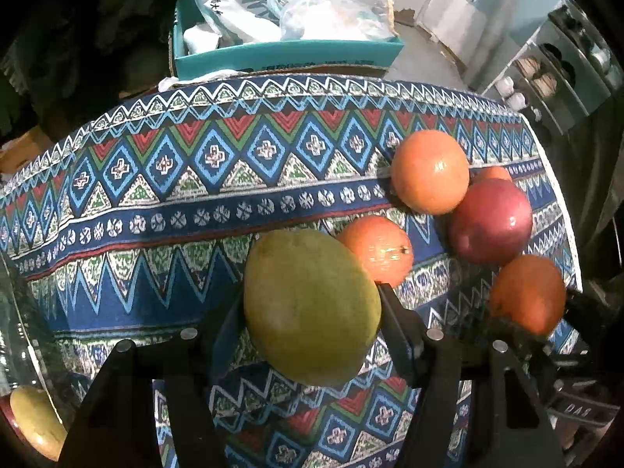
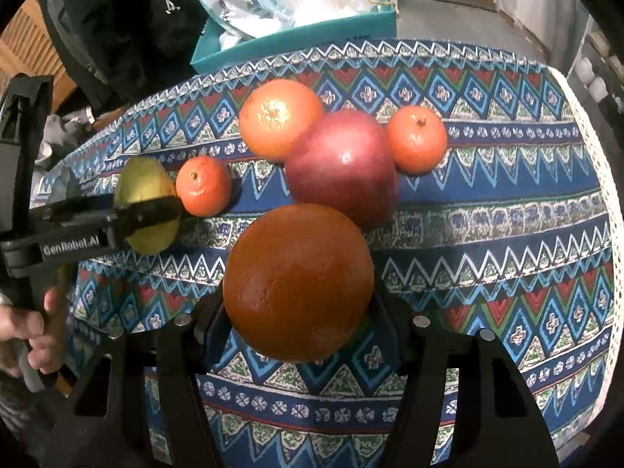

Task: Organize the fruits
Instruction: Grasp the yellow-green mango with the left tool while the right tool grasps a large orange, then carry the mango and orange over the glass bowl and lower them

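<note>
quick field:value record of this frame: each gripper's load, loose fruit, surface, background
left gripper: shut on green mango
right gripper: shut on large orange
loose fruit: red apple, medium orange, two small tangerines
contact: the apple overlaps the medium orange in the right wrist view, likely touching
surface: patterned tablecloth
background: teal box holding plastic bags

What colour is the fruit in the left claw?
Yellowish green mango, clearest in the left wrist view.
</note>
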`<state>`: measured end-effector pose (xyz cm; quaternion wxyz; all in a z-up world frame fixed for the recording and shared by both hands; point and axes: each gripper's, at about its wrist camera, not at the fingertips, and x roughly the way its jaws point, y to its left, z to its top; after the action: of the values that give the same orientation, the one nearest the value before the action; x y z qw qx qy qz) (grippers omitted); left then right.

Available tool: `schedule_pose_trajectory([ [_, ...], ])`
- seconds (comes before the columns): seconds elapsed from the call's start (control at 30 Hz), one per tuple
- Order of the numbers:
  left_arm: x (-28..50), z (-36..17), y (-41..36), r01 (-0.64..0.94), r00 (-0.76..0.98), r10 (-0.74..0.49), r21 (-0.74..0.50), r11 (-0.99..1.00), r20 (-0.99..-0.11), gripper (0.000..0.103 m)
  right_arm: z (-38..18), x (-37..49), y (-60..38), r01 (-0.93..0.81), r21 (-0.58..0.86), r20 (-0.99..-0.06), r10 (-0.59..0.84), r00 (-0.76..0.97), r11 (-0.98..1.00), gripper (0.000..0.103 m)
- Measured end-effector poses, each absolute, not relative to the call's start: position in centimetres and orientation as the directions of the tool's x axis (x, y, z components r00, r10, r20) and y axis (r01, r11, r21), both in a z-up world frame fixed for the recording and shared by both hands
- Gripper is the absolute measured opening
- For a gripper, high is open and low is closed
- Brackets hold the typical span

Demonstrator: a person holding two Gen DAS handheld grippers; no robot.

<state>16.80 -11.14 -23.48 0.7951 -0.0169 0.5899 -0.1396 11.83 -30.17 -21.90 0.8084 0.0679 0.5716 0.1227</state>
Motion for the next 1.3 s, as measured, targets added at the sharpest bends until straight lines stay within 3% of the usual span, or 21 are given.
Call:
schedule_pose_trajectory([
  [1.3, 8.3, -10.5, -7.1, 0.281, 0.476, -0.271, -0.147, 0.948, -0.837, 0.067, -9.3, 9.8, -25.5, -0.253, 0.196, -0.798, 0.304, 0.52, 0.948, 0.063],
])
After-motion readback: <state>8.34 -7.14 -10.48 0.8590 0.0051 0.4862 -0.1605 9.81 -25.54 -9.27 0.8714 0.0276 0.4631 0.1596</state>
